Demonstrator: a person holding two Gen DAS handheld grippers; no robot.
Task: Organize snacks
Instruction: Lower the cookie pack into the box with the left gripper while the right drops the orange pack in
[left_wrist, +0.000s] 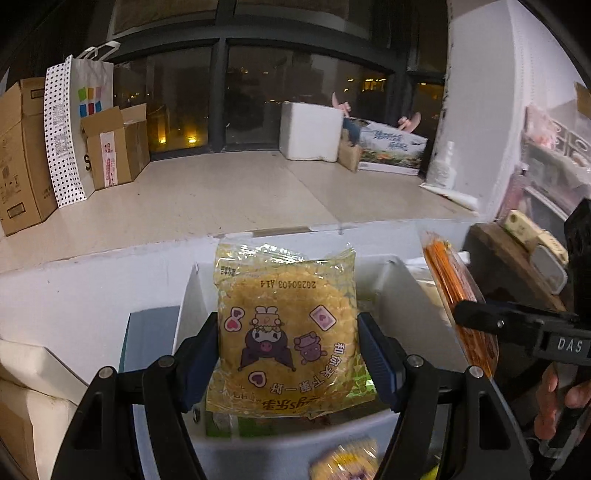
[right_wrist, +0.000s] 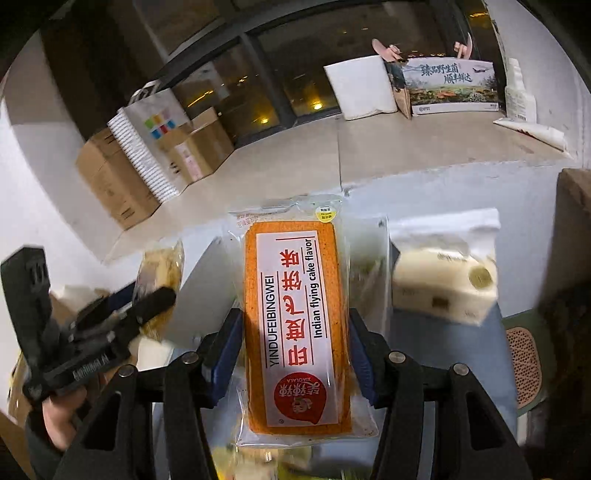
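My left gripper (left_wrist: 288, 332) is shut on a yellow snack packet (left_wrist: 284, 317) printed with cartoon figures, held upright above a white bin (left_wrist: 399, 291). My right gripper (right_wrist: 293, 325) is shut on a long orange cake package (right_wrist: 295, 321) labelled "Indian flying cake flavor", its pads pressing both long sides. In the left wrist view the right gripper (left_wrist: 480, 314) shows at the right edge with the orange package (left_wrist: 458, 306) edge-on. The right wrist view shows the left gripper (right_wrist: 155, 295) at the left with the yellow packet (right_wrist: 162, 269).
A white ledge (left_wrist: 221, 192) below a dark window carries cardboard boxes (left_wrist: 22, 155), a dotted paper bag (left_wrist: 74, 129) and a white foam box (left_wrist: 310, 129). A pale tissue pack (right_wrist: 443, 284) lies right of the bin. Another yellow packet (left_wrist: 343, 461) lies below.
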